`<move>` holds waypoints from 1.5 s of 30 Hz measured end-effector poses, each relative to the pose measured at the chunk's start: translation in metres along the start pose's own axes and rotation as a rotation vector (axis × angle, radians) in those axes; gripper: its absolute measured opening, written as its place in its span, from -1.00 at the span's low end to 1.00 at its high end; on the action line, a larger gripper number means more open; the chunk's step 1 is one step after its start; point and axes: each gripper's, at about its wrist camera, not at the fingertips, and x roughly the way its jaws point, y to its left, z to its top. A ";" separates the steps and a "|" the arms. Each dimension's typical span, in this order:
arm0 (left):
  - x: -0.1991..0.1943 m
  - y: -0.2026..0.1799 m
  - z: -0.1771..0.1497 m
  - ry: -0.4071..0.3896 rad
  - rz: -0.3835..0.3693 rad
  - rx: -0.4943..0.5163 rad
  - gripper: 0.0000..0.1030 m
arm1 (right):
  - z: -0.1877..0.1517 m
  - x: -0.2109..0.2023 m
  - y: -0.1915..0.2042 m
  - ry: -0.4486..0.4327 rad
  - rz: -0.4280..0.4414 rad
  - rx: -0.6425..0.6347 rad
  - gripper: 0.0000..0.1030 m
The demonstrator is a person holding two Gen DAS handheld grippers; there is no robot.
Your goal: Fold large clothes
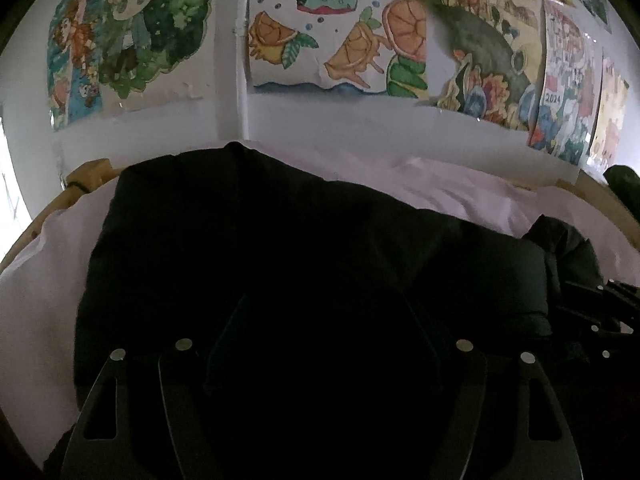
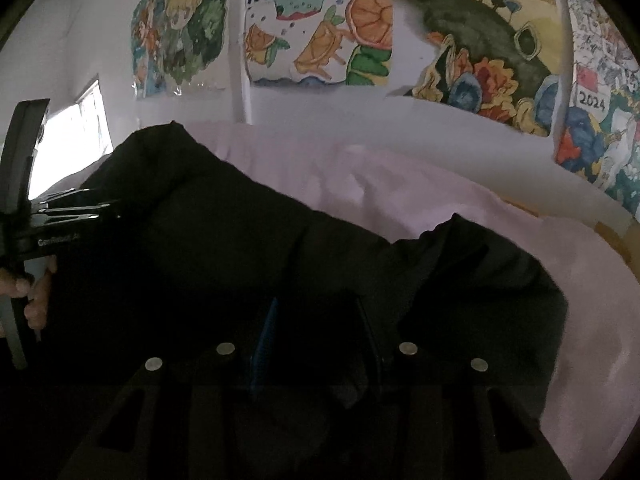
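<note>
A large black padded garment lies spread on a bed with a pale pink sheet. My left gripper sits low over the garment's near part; its fingers stand wide apart in deep shadow, and I cannot make out any cloth between them. The garment also fills the right wrist view, with a sleeve end toward the right. My right gripper is over the garment's near edge, fingers apart, blue pad visible on the left finger. The left gripper body shows at the left edge of the right wrist view, held by a hand.
A wooden bed frame edges the bed at the left and right. A white wall with several colourful paintings rises behind the bed. A bright window is at the left. Bare pink sheet lies right of the garment.
</note>
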 end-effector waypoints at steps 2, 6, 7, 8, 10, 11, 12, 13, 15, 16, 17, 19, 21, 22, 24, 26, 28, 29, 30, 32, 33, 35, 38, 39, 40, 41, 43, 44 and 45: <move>0.005 0.000 -0.002 -0.006 0.004 0.005 0.43 | -0.002 0.006 -0.001 -0.003 0.005 -0.001 -0.26; 0.012 0.001 -0.004 -0.019 0.003 0.007 0.44 | -0.004 0.016 -0.005 -0.001 0.021 0.014 -0.26; 0.014 0.001 -0.005 -0.021 0.002 0.009 0.44 | -0.006 0.019 -0.006 -0.002 0.025 0.019 -0.26; 0.016 0.001 -0.006 -0.020 0.003 0.009 0.45 | -0.006 0.020 -0.007 -0.003 0.026 0.020 -0.26; 0.018 0.001 -0.007 -0.020 0.006 0.012 0.46 | -0.007 0.022 -0.006 -0.001 0.022 0.018 -0.26; 0.018 0.000 -0.008 -0.021 0.009 0.014 0.46 | -0.007 0.022 -0.005 -0.002 0.020 0.016 -0.26; 0.016 0.001 -0.008 -0.026 0.008 0.015 0.46 | -0.008 0.019 -0.005 -0.008 0.019 0.016 -0.25; 0.014 0.001 -0.008 -0.032 0.002 0.013 0.46 | -0.008 0.015 -0.005 -0.016 0.021 0.020 -0.20; 0.007 0.002 -0.007 -0.037 -0.012 0.004 0.46 | -0.008 0.005 -0.007 -0.016 0.021 0.047 0.16; 0.001 0.003 -0.006 -0.031 -0.011 -0.007 0.50 | -0.009 -0.002 -0.008 -0.009 0.006 0.078 0.55; -0.004 0.004 -0.005 -0.018 -0.003 -0.015 0.54 | -0.012 -0.006 -0.010 -0.004 0.009 0.108 0.66; -0.017 0.001 -0.006 0.009 0.011 -0.017 0.55 | -0.019 -0.020 -0.015 0.006 0.051 0.183 0.66; -0.034 -0.003 -0.011 0.022 0.018 -0.001 0.56 | -0.028 -0.037 -0.015 0.023 0.048 0.227 0.66; -0.047 -0.007 -0.015 0.028 0.013 0.009 0.58 | -0.031 -0.044 -0.014 0.027 0.042 0.230 0.66; -0.065 -0.012 -0.024 0.038 -0.012 0.020 0.60 | -0.038 -0.063 -0.009 0.035 0.020 0.222 0.66; -0.084 -0.016 -0.032 0.063 -0.036 0.036 0.60 | -0.042 -0.081 -0.002 0.050 0.002 0.206 0.66; -0.106 -0.020 -0.038 0.093 -0.066 0.054 0.60 | -0.047 -0.105 0.009 0.081 -0.037 0.183 0.69; -0.119 -0.022 -0.040 0.110 -0.083 0.068 0.60 | -0.048 -0.114 0.015 0.093 -0.060 0.177 0.72; -0.139 -0.024 -0.042 0.127 -0.101 0.085 0.60 | -0.050 -0.130 0.022 0.103 -0.085 0.176 0.74; -0.172 -0.027 -0.046 0.154 -0.106 0.112 0.60 | -0.057 -0.165 0.033 0.110 -0.108 0.192 0.84; -0.187 -0.029 -0.047 0.160 -0.105 0.119 0.60 | -0.060 -0.182 0.038 0.106 -0.110 0.200 0.87; -0.229 -0.028 -0.050 0.158 -0.116 0.102 0.65 | -0.065 -0.213 0.049 0.097 -0.110 0.209 1.00; -0.275 -0.024 -0.055 0.195 -0.158 0.060 0.95 | -0.069 -0.260 0.071 0.100 -0.101 0.165 1.00; -0.291 -0.023 -0.057 0.212 -0.181 0.048 0.95 | -0.070 -0.275 0.080 0.105 -0.096 0.138 1.00; -0.303 -0.022 -0.058 0.222 -0.196 0.039 0.95 | -0.071 -0.285 0.088 0.108 -0.094 0.122 1.00; -0.315 -0.020 -0.058 0.225 -0.202 0.031 0.96 | -0.074 -0.300 0.096 0.108 -0.087 0.105 1.00; -0.344 -0.018 -0.061 0.206 -0.192 0.029 0.96 | -0.079 -0.325 0.113 0.106 -0.054 0.079 1.00; -0.357 -0.017 -0.063 0.190 -0.184 0.037 0.96 | -0.081 -0.333 0.119 0.112 -0.041 0.065 1.00; -0.369 -0.018 -0.065 0.174 -0.169 0.051 0.96 | -0.084 -0.342 0.129 0.121 -0.029 0.043 1.00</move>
